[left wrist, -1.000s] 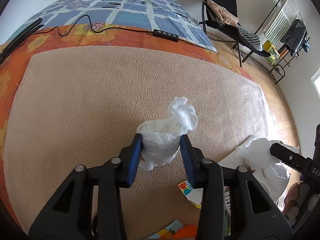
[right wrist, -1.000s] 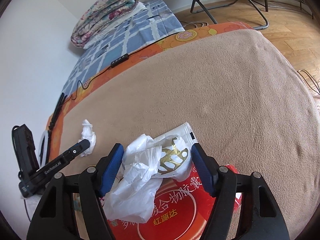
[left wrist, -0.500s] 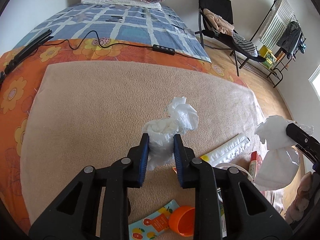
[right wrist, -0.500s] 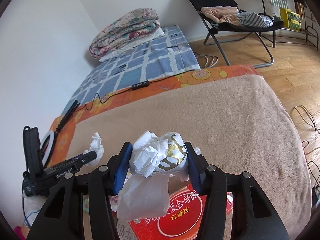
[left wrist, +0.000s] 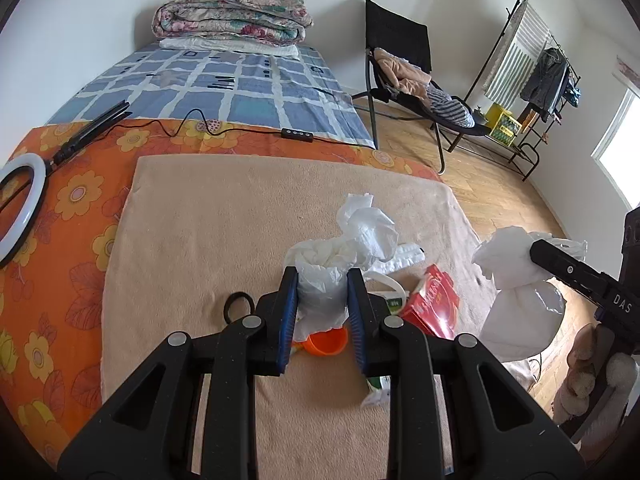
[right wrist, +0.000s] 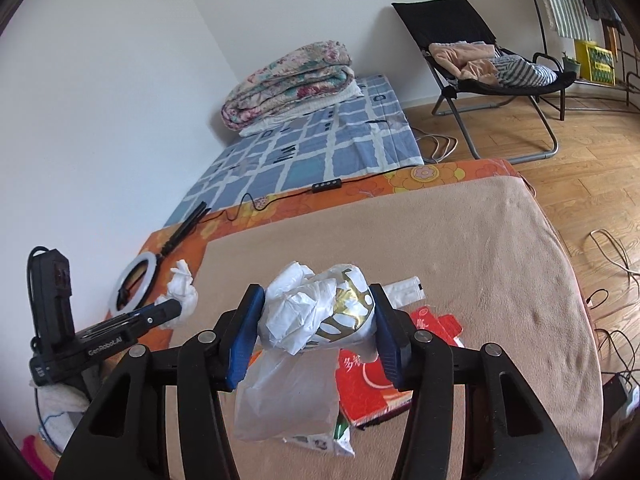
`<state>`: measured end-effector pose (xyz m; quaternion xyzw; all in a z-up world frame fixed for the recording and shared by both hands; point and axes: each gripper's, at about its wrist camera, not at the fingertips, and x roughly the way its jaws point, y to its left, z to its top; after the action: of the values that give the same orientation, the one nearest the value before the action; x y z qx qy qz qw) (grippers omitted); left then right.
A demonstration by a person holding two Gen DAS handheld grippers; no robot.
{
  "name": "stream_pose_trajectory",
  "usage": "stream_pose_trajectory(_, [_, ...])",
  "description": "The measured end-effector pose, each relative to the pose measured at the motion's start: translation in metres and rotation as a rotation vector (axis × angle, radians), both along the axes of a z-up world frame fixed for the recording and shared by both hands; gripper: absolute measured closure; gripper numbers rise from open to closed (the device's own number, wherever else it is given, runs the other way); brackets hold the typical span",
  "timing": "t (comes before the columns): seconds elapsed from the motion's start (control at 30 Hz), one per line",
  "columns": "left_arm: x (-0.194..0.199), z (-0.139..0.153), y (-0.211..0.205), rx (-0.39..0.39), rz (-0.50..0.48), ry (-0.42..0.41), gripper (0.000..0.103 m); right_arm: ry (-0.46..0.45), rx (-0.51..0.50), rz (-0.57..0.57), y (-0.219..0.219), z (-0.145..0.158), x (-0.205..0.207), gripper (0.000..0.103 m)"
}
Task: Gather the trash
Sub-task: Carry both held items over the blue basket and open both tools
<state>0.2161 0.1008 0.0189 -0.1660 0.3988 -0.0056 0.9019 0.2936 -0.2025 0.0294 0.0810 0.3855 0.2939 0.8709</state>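
My left gripper [left wrist: 322, 276] is shut on a crumpled white tissue wad [left wrist: 340, 256] and holds it above the beige blanket [left wrist: 200, 232]. My right gripper [right wrist: 316, 304] is shut on a bundle of white plastic bag and gold-printed wrapper [right wrist: 320, 312], also held in the air; it also shows in the left wrist view [left wrist: 516, 280]. On the blanket below lie a red packet [right wrist: 372, 376], a white wrapper [right wrist: 404, 286], an orange cup [left wrist: 325, 342] and a green-and-white packet [left wrist: 376, 388].
A black hair tie [left wrist: 239, 306] lies on the blanket. A ring light [left wrist: 18, 208], a hair straightener [left wrist: 94, 130] and a cable with remote [left wrist: 294, 134] lie on the orange sheet. A folded quilt [left wrist: 232, 16], black lounge chair [right wrist: 492, 64] and clothes rack [left wrist: 532, 80] stand beyond.
Both grippers have risen and pulled back with their loads. More of the blanket's litter and the room has come into view below and around them.
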Motion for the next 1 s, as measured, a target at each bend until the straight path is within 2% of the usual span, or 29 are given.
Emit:
stream_pose_trajectory(0.23, [-0.075, 0.017, -0.021, 0.002, -0.020, -0.016, 0.080, -0.017, -0.024, 0.054, -0.012, 0.012, -0.059, 0.052])
stream_pose_trajectory(0.57, [-0.159, 0.012, -0.065, 0.029, -0.089, 0.016, 0.080, -0.013, -0.084, 0.132, -0.027, 0.004, -0.135, 0.052])
stream_pose_trajectory(0.77, [-0.194, -0.016, -0.090, 0.021, -0.141, 0.070, 0.080, -0.007, -0.136, 0.164, -0.033, -0.010, -0.174, 0.052])
stream_pose_trajectory(1.0, [-0.223, -0.067, -0.108, -0.017, -0.183, 0.178, 0.080, 0.062, -0.192, 0.216, -0.031, -0.051, -0.215, 0.052])
